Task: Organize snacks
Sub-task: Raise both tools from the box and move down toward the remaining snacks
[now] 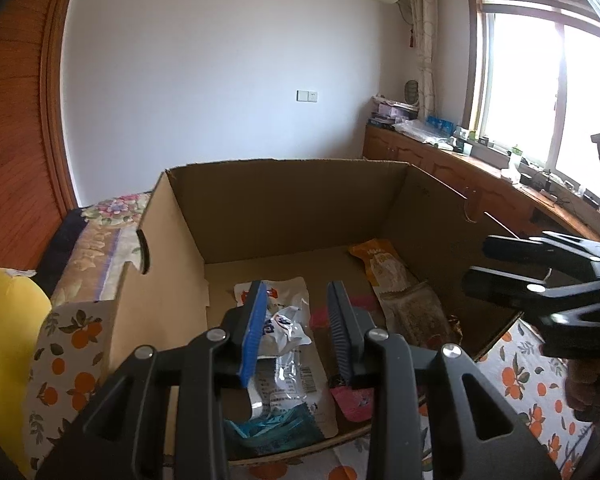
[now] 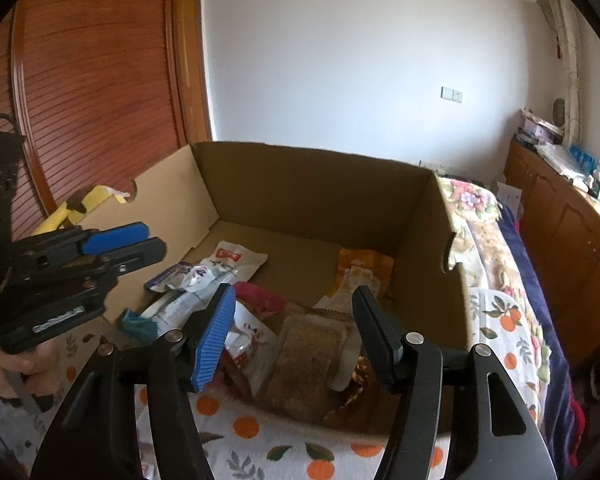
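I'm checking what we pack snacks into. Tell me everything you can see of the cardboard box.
The cardboard box is plain brown corrugated card, open-topped, with tall walls and a cut-out handle slot in each side wall. Its near side is low or folded down, so the floor shows. It rests on an orange-print cloth. Several snack packets lie flat on its floor, among them a white packet and an orange packet. Neither gripper touches it.
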Tool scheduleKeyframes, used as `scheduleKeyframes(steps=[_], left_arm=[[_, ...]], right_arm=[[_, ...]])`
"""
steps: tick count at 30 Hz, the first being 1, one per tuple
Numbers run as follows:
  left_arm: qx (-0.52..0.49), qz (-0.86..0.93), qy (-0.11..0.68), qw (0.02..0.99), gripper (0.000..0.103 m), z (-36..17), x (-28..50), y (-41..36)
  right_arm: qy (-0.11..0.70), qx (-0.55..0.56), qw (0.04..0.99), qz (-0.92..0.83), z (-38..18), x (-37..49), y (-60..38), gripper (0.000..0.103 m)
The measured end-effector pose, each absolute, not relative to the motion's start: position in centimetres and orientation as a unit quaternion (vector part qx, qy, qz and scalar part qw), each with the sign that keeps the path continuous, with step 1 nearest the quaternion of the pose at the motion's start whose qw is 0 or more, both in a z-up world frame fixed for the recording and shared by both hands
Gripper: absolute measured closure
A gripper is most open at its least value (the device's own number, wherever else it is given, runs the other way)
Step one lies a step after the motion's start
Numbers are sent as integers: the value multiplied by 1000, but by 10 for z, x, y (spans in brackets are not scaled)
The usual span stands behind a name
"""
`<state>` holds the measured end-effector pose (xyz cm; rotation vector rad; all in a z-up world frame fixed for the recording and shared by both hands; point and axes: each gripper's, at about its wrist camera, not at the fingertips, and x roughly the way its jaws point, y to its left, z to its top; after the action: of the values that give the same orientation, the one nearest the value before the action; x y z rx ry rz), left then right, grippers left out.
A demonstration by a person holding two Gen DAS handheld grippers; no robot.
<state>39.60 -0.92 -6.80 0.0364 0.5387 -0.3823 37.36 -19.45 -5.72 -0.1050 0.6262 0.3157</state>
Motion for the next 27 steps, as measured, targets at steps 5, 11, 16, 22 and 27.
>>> scheduleKeyframes(steps=[5,11,16,22,27], left_arm=[[17,-193,253,948,72,-56,388,-10],[28,-205,240,948,71,-42,361,-12],[40,-212,244,945,67,-42,331,-11],[51,-215,271,937,65,-59,296,-11],[51,-210,306,927,65,-89,273,-7]], right_arm=[[296,-50,942,152,-46,344,-200,41],[301,-43,941,149,-41,303,-210,40],[320,-38,936,145,-54,269,-216,40],[339,-24,930,140,-70,237,-220,40],[366,0,919,147,-89,215,-221,40]])
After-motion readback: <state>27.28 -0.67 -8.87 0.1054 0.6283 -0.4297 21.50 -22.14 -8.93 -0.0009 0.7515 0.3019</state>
